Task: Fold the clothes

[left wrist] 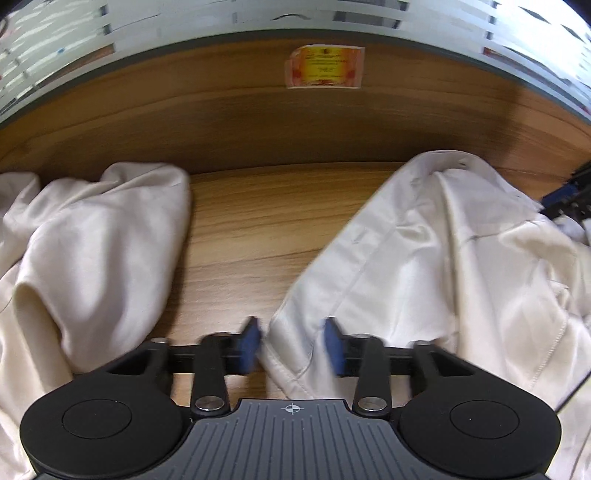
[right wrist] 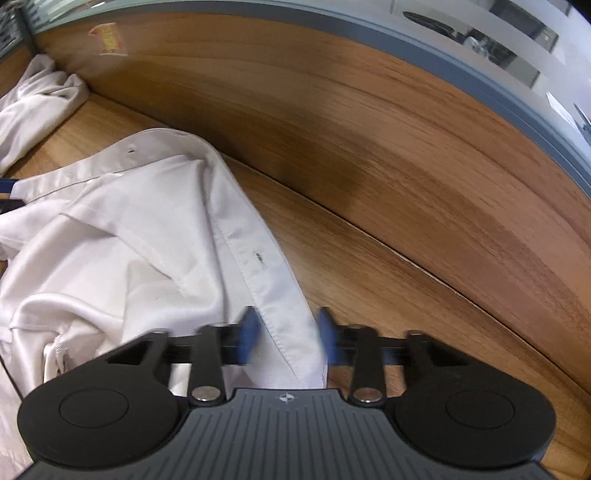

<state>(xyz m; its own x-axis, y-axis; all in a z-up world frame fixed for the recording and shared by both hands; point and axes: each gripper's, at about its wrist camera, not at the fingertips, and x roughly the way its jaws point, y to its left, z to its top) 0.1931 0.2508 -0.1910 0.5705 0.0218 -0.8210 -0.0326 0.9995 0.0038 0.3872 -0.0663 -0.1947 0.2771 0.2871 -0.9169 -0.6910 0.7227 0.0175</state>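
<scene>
**A:** So what was the setup? Biggest thing first.

**B:** A wood-grain table (left wrist: 240,229) with a wooden back panel (left wrist: 258,122) standing along its far edge, and striped frosted glass (left wrist: 221,18) above that. A yellow-and-red sticker (left wrist: 324,67) was stuck on the panel, text too blurry to read.

**A:** And the clothes?

**B:** A white shirt (right wrist: 122,236) lay rumpled on the table, collar end up near the panel. You could see the button strip with a buttonhole (right wrist: 260,259) running down toward the right-hand camera. Off to the left, a second bunch of cream-white cloth (left wrist: 92,243) sat heaped against the panel, with bare table between the two. Couldn't tell if it was a sleeve of the same shirt or another garment.

**A:** Grippers?

**B:** Left gripper (left wrist: 293,345) was down at the shirt's near-left edge, blue pads (left wrist: 249,341) partly apart with the hem between them. The fabric filled the gap, but the pads were smeared with blur, so I couldn't say for sure they were pinching it. Right gripper (right wrist: 286,341) was the same story on the button strip: stitched edge between the pads, a narrow gap, pads blurry, grip not clear.

**A:** Anything small?

**B:** A bit of the other gripper poked in at the right edge of the left view (left wrist: 570,195), right beside the shirt.
</scene>
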